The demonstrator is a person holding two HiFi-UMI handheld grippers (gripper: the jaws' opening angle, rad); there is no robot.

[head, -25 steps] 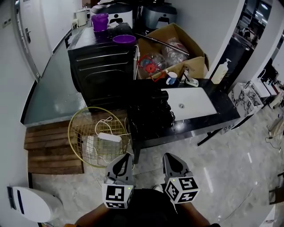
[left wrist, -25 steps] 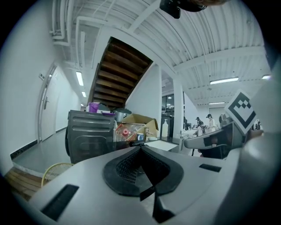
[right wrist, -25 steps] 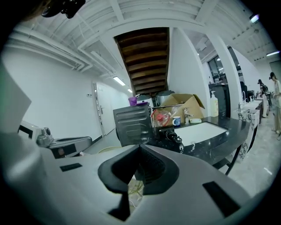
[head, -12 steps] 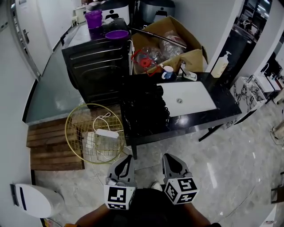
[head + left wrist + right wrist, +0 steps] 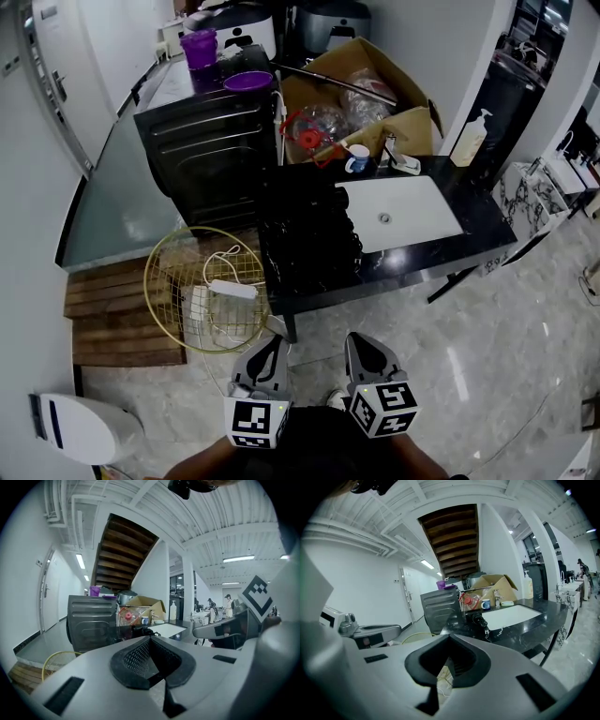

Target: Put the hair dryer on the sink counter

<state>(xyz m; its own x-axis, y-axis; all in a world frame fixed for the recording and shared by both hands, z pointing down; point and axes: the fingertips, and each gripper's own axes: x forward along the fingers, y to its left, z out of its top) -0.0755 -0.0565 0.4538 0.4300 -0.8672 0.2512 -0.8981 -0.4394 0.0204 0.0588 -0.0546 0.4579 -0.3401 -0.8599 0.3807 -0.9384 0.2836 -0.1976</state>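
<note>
left tool (image 5: 270,345): jaws together, holding nothing;
right tool (image 5: 361,343): likewise closed, empty;
hair dryer (image 5: 314,234): on table (image 5: 473,230), left of sink (image 5: 398,216);
risk: loose cord could probably slide it off

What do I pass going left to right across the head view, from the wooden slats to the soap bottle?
wooden slats → gold wire basket → black hair dryer on the counter → white sink basin → soap bottle
</note>
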